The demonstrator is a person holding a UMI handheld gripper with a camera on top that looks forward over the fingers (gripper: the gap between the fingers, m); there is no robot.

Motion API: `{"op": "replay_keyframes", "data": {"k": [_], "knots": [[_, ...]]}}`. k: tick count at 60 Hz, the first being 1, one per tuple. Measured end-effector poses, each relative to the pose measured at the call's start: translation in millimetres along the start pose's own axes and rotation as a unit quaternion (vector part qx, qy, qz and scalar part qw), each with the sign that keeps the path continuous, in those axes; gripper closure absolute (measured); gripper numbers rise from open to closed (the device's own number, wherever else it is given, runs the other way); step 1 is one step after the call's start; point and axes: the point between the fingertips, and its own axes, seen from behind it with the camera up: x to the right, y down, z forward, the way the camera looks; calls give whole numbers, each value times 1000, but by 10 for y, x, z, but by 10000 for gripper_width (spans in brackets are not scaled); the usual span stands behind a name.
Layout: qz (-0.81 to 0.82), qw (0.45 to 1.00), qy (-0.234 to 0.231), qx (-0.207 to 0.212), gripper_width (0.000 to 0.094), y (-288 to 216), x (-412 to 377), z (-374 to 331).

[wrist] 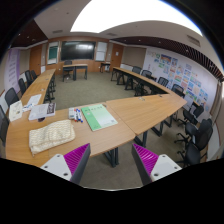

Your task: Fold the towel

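A cream towel lies crumpled in a loose folded heap on the near left end of a long wooden table. My gripper is open and empty, held well back from the table and above the carpet. Its two magenta pads stand wide apart with only floor between them. The towel is ahead of the left finger, some way off.
A green mat and small items lie mid-table, papers further left. Black chairs stand to the right of the table. More tables and chairs fill the room behind, with a screen on the far wall.
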Motion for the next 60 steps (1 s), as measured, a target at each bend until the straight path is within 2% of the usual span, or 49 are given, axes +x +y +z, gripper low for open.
{"op": "replay_keyframes", "data": {"k": [11, 17, 27, 36, 45, 60], "knots": [[-12, 1000, 3, -22, 86, 310, -165, -66], [-19, 999, -6, -31, 86, 597, -572, -7], [-45, 995, -82, -37, 78, 996, -1577, 32], [-66, 981, -180, -5, 83, 1035, -2903, 187], [-72, 967, -244, -11, 86, 1037, -4066, 569], [-115, 960, -252, -28, 85, 963, -5084, 1469]]}}
